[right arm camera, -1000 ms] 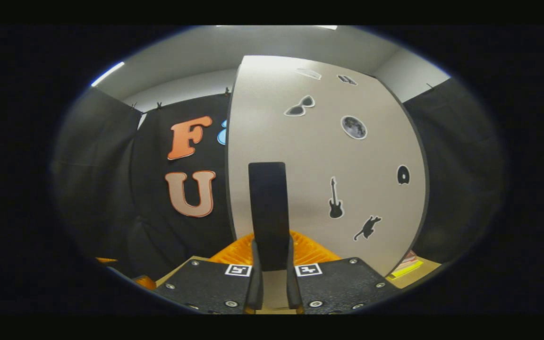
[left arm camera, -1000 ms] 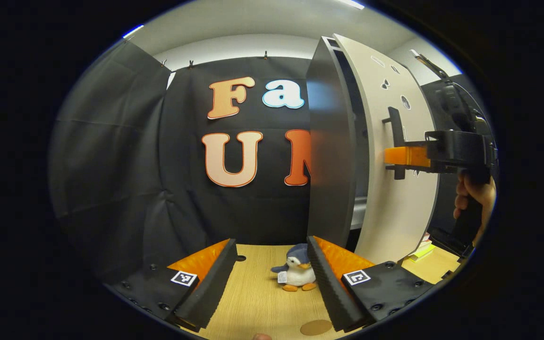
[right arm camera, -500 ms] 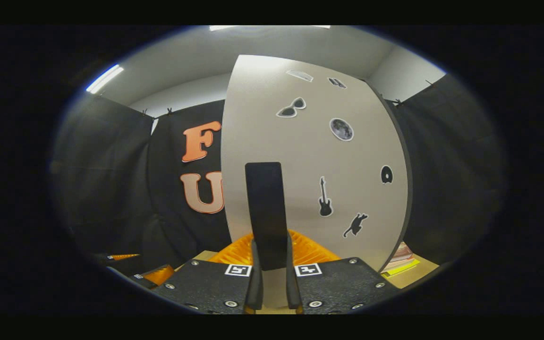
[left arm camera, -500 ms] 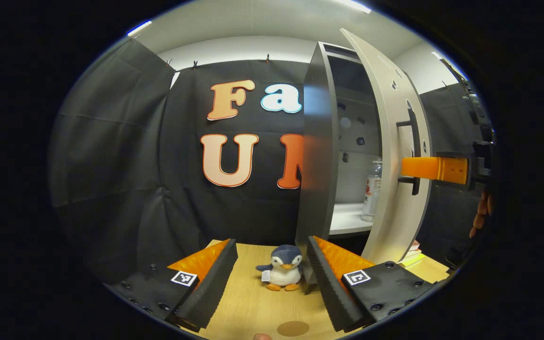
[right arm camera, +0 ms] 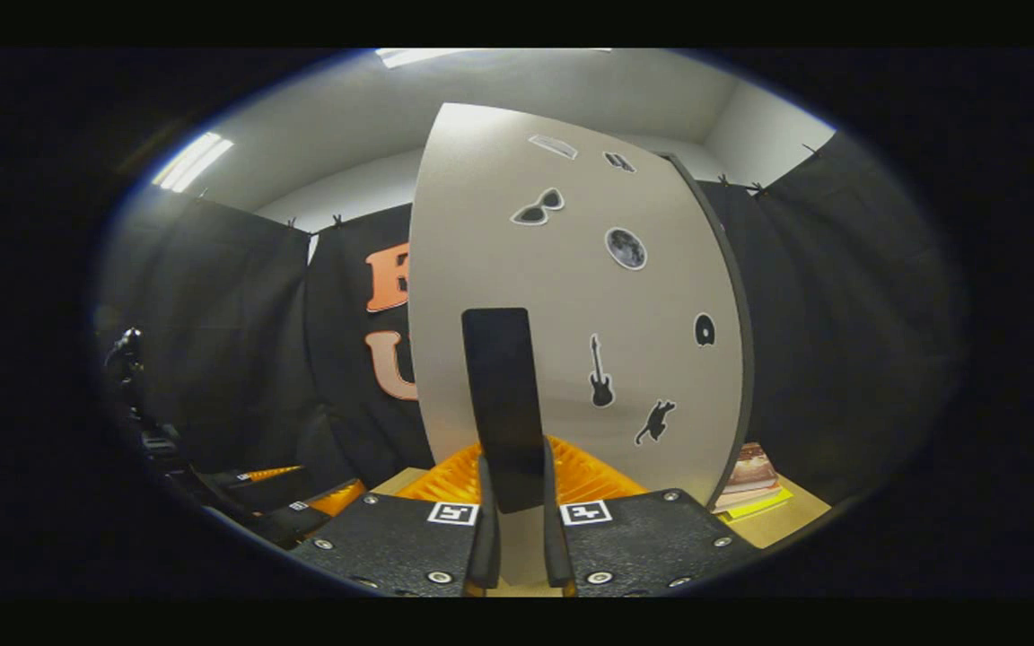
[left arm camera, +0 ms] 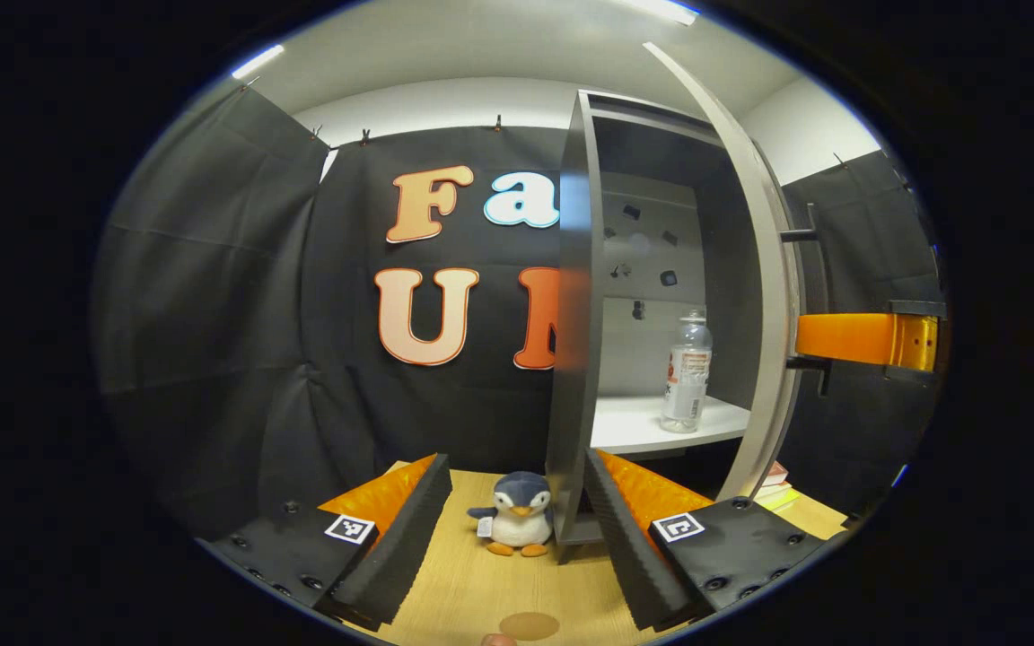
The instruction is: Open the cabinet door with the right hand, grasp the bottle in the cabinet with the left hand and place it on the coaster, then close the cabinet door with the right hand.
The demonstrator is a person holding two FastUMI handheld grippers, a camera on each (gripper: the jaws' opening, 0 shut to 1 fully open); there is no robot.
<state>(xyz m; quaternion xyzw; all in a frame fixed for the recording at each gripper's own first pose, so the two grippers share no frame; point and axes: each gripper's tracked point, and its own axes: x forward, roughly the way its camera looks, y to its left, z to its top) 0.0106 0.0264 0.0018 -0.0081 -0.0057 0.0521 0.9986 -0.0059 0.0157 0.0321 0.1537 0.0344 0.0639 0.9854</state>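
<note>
Cabinet stands on the table, door swung wide. Right gripper is clamped on the door handle. Left gripper hangs low over the table, fingers spread, empty. Bottle upright on the cabinet shelf. Coaster near the table's front edge, penguin toy beyond it.

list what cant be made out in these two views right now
- Bottle: its label is too small to make out in the left gripper view.
- Cabinet interior: in the right gripper view the open door blocks it.
- Coaster: cut off at the bottom edge, left gripper view.
- Books: mostly hidden behind the door, right gripper view.
- Door handle: its lower end sits between the right gripper fingers.
</note>
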